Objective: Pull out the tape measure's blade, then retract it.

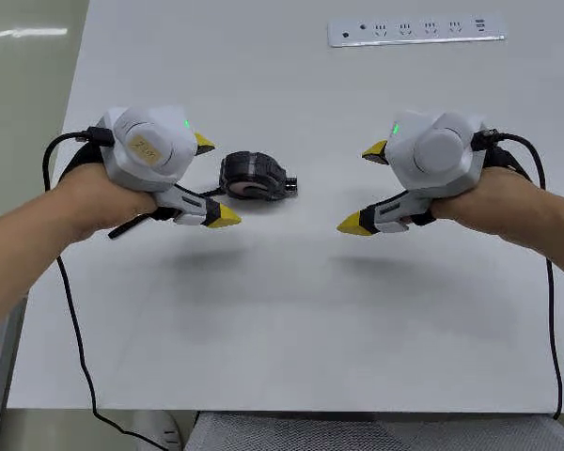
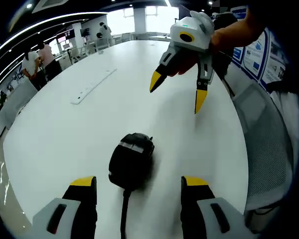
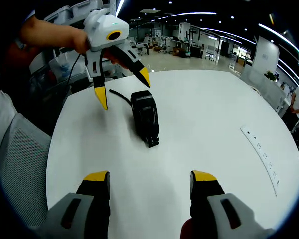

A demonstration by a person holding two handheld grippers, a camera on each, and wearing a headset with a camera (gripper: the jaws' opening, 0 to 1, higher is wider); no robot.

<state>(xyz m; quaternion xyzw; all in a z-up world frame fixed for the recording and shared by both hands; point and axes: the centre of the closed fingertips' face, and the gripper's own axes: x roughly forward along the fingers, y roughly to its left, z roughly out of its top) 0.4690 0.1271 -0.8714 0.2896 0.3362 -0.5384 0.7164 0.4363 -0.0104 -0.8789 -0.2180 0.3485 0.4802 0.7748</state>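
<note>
A black tape measure (image 1: 254,177) lies on the white table (image 1: 291,310), its blade drawn in and a black strap trailing toward the left hand. My left gripper (image 1: 212,178) hovers just left of it, jaws open, the case (image 2: 131,159) a short way ahead of the yellow fingertips (image 2: 82,181). My right gripper (image 1: 367,186) hangs open to the right, well apart from the tape measure (image 3: 145,117), with nothing between its fingers. Each gripper faces the other: the right gripper (image 2: 178,94) hangs beyond the case in the left gripper view, and the left gripper (image 3: 122,84) hangs above it in the right gripper view.
A white power strip (image 1: 415,30) lies at the far edge of the table. Black cables (image 1: 75,357) hang from both grippers off the table sides. A grey mesh chair (image 3: 20,164) stands at the near edge. People (image 2: 37,62) stand far off in the room.
</note>
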